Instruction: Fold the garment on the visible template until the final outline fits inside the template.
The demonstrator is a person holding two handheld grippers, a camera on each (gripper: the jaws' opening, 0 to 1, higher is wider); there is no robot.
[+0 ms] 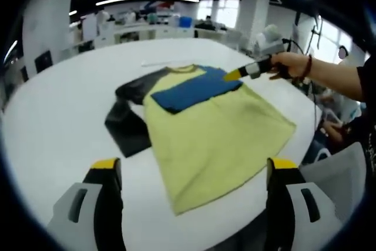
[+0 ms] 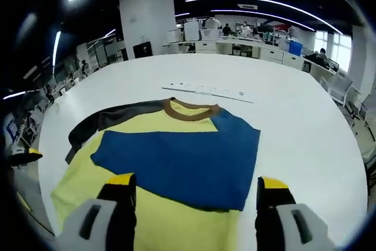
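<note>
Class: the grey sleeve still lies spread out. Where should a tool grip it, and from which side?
Grip the grey sleeve at its outer cuff end, coming from the open table beside it. It lies flat, sticking out past the yellow body, so that free edge probably lifts and folds inward most easily.

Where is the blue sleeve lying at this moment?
The blue sleeve lies folded across the yellow shirt chest, just below the brown collar, ahead of the right gripper.

surface: white table | on it: partly folded yellow-blue shirt, white strip beyond collar
</note>
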